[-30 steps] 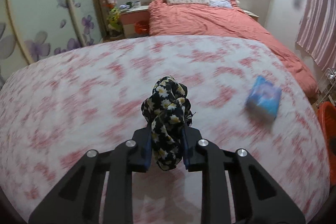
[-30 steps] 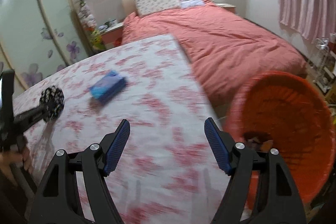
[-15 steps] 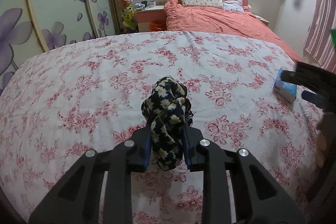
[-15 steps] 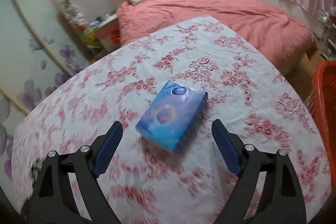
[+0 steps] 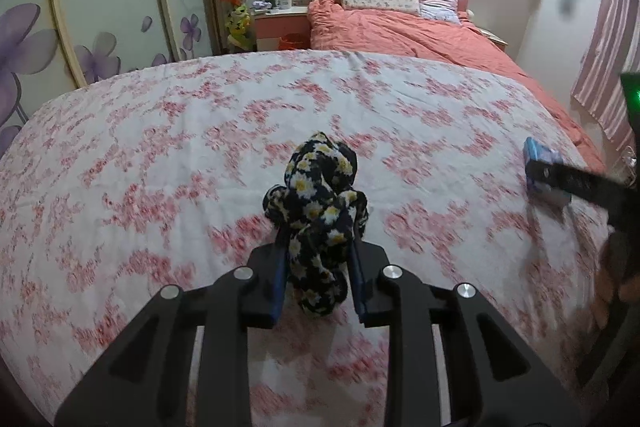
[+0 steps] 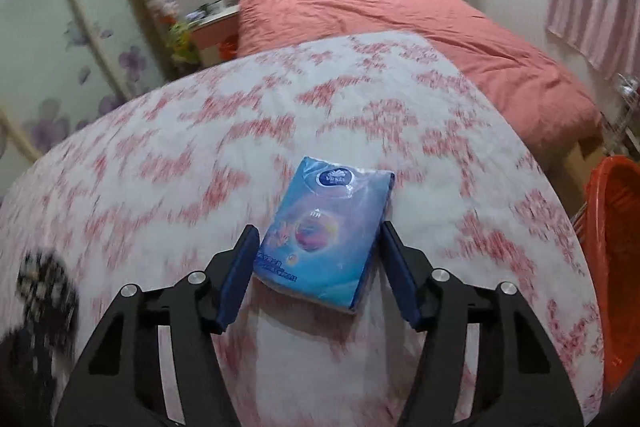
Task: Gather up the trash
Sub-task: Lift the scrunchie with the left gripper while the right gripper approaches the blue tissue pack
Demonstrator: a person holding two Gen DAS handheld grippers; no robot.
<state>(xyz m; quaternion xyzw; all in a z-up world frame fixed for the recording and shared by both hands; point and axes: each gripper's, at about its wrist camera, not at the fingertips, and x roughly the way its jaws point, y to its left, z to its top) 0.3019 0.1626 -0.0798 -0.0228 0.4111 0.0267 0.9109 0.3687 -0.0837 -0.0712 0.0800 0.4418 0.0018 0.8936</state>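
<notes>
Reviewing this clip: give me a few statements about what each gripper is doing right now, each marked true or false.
1. The left gripper is shut on the floral cloth. True.
2. The right gripper has clamped the blue tissue pack. False: its jaws stand open on either side of the pack.
3. The tissue pack lies inside the orange basket. False: it lies on the floral bedspread.
4. The orange basket stands to the right of the bedspread. True.
</notes>
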